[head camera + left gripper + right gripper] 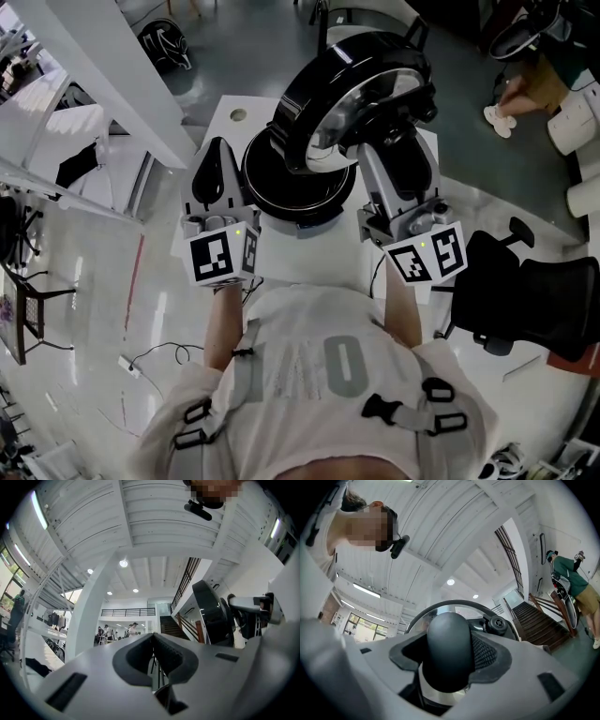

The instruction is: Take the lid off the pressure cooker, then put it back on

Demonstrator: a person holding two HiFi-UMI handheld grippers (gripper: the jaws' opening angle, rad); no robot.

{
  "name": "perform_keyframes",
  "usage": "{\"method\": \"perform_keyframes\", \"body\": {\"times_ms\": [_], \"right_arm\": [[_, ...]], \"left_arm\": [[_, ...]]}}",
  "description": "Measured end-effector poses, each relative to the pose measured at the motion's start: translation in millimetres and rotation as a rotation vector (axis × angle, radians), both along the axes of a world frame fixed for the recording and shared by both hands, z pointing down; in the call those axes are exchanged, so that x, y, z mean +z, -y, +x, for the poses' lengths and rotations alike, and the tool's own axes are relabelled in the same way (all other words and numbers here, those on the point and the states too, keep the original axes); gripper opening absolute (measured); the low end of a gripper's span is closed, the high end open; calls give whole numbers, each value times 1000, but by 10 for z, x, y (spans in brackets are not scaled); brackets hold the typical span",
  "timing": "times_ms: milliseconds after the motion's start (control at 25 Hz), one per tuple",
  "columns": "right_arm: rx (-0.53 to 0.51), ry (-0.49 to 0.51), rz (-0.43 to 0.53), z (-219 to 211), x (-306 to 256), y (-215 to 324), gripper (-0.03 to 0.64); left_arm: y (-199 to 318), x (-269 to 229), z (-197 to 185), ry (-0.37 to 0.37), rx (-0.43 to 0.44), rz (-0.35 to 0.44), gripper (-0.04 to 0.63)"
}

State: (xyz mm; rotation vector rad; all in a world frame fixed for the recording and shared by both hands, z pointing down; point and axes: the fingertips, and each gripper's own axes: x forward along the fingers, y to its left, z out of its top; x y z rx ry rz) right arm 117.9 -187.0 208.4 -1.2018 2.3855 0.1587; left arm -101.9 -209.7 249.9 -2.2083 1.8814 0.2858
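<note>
Left gripper (152, 641): jaws together, empty, at left edge of table (309, 261), just beside pot (281, 211). One pot, open, mid-table; bare white margin in front. One lid (347, 94), tilted above pot's far side, seemingly clear of rim. Right gripper (449, 641): jaws clamped on lid's handle (446, 665). One black chair (534, 300) near table's right edge.

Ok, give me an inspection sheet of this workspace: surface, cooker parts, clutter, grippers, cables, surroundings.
Surface: white table.
Job's things: black cooker pot stands open on the table; lid is off, tilted above it.
Clutter: small round mark at the table's far left corner.
Grippers: left gripper fingers together, empty; right gripper fingers closed on the lid's handle.
Cables: thin cable on the floor.
Surroundings: office chair; a person.
</note>
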Motion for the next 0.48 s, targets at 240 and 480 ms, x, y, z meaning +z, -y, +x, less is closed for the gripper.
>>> {"method": "perform_keyframes", "body": {"times_ms": [240,480], "right_arm": [[-144,-226,-58,-89,-99,85,284],[-343,-438,-158,-258,-115,260,284]], "left_arm": [[-12,58,-30,1,-24,-21,17],[-65,231,-204,-8,-66,-57,17]]}}
